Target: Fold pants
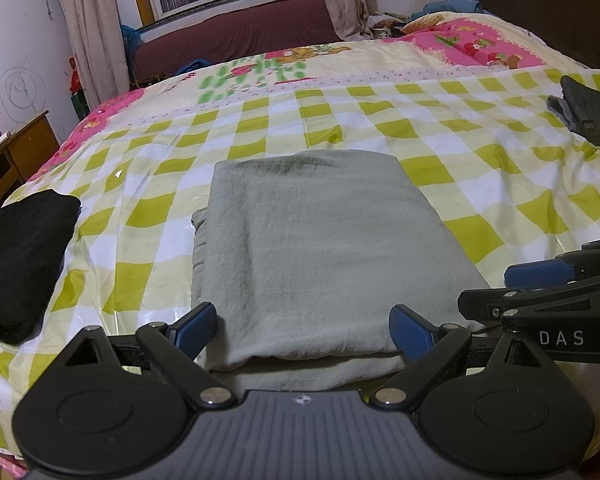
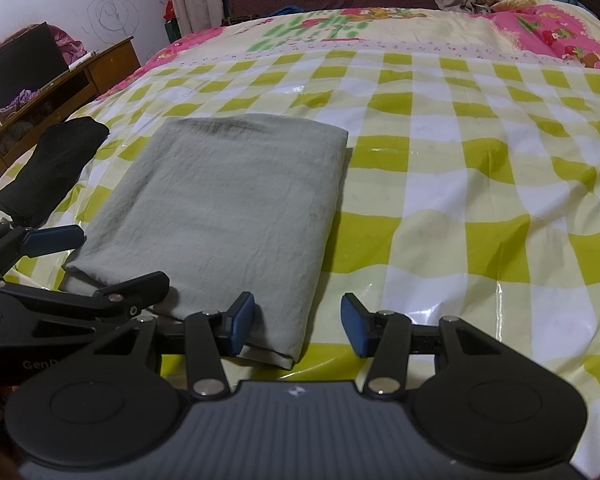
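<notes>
Now I am hovering both tools at the near edge of the checkered plastic sheet, where the grey-green pants are lying as a folded rectangle. My left gripper is gaping wide, straddling the bundle's near edge and grasping nothing; my right gripper is likewise spread and empty at its near right corner. I judge the folding nearly done: I am aiming to press and square the layers gently, without dragging the slippery sheet. Reading the tools, I am making out "DAS" and "Gen".
</notes>
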`<control>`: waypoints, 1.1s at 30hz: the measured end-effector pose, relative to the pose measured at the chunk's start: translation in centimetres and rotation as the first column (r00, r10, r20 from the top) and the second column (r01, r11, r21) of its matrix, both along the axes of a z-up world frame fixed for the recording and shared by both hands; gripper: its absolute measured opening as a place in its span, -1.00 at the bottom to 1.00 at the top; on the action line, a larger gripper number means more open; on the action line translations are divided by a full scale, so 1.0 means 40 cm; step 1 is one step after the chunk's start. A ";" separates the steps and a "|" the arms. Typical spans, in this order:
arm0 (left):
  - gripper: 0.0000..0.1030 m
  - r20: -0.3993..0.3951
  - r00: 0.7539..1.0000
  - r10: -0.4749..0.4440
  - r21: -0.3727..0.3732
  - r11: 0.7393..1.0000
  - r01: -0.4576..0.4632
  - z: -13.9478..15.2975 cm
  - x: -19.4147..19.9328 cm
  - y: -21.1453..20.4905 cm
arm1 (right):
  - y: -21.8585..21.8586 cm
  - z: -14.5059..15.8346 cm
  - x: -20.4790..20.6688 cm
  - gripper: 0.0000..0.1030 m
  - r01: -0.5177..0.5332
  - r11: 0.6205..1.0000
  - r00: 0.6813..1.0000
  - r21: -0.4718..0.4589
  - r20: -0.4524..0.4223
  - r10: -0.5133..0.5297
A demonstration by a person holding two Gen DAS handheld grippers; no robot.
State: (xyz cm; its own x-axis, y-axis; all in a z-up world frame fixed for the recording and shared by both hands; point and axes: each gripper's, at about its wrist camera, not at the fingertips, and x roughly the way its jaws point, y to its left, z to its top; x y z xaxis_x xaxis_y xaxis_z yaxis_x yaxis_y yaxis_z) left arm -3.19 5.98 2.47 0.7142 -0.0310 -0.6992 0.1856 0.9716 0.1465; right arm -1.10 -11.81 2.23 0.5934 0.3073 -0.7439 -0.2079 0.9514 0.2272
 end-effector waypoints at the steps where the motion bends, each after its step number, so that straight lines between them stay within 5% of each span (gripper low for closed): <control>1: 1.00 0.000 1.000 -0.001 0.002 1.000 0.001 -0.001 0.000 0.000 | 0.000 0.000 0.000 -0.04 0.000 1.000 1.000 0.000 0.000 0.000; 33: 1.00 -0.004 1.000 -0.006 0.014 1.000 0.006 0.000 0.000 -0.001 | -0.002 -0.015 -0.003 -0.04 0.008 1.000 1.000 0.007 -0.006 -0.008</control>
State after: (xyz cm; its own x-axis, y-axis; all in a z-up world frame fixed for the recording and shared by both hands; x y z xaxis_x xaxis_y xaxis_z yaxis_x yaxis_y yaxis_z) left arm -3.17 5.93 2.48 0.7112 -0.0251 -0.7025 0.1916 0.9685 0.1594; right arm -1.20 -11.89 1.61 0.5915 0.3077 -0.7452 -0.1985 0.9514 0.2353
